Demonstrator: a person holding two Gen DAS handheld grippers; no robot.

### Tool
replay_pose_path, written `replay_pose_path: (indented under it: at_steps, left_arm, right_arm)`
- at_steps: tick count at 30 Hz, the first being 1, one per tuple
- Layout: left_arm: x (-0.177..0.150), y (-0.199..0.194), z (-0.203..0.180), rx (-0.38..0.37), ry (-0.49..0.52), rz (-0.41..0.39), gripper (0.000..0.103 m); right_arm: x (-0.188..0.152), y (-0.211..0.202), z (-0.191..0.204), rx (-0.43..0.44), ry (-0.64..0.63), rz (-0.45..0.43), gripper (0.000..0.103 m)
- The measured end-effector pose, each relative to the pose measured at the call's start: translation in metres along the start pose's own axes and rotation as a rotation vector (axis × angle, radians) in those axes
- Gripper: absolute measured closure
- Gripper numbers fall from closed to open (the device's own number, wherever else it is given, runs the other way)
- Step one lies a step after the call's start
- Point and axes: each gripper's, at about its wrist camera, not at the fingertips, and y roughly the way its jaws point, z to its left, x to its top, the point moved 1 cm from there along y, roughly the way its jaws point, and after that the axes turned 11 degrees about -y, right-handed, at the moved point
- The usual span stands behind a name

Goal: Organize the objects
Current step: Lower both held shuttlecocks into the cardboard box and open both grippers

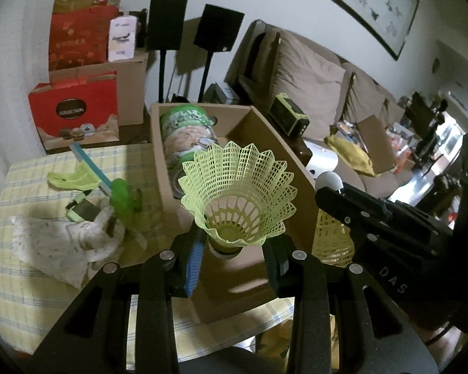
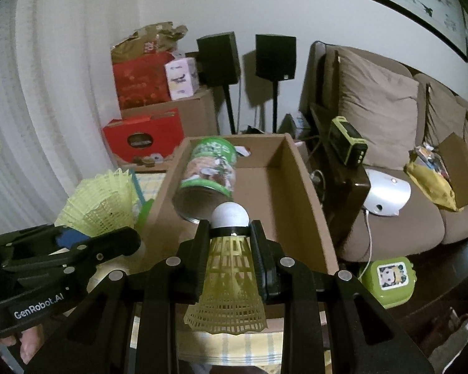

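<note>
My left gripper [image 1: 231, 249] is shut on the cork base of a yellow-green shuttlecock [image 1: 238, 193], skirt pointing up, at the near end of an open cardboard box [image 1: 277, 143]. My right gripper [image 2: 229, 233] is shut on a second yellow shuttlecock [image 2: 231, 283], white cork forward, over the same box [image 2: 299, 180]. A green-labelled can [image 2: 210, 171] lies on its side inside the box; it also shows in the left wrist view [image 1: 187, 137]. Each gripper shows in the other's view: the right one [image 1: 374, 218], the left one [image 2: 78, 243].
The box stands on a yellow checked tablecloth [image 1: 46, 280]. Left of it lie a white cloth [image 1: 62, 243], a green and blue brush [image 1: 109, 187] and a small green-edged item [image 1: 81, 210]. A brown sofa [image 2: 390, 187] and a green lunch box [image 2: 390, 277] are at the right.
</note>
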Motion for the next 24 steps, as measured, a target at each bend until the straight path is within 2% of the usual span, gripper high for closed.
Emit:
replay_pose_path:
  at_steps: [17,22,24]
  left_arm:
    - [-0.014,0.047,-0.006,0.037,0.011,0.088,0.069]
    - [-0.015,0.049,-0.003,0.043,0.017,0.098,0.063]
    - [-0.016,0.049,-0.002,0.045,0.019,0.102,0.056]
  right_arm:
    - [-0.017,0.036,-0.016,-0.004,0.035,0.053,0.078]
    - [-0.021,0.047,-0.020,-0.006,0.049,0.068,0.077]
    - [-0.022,0.049,-0.021,-0.018,0.047,0.072,0.077]
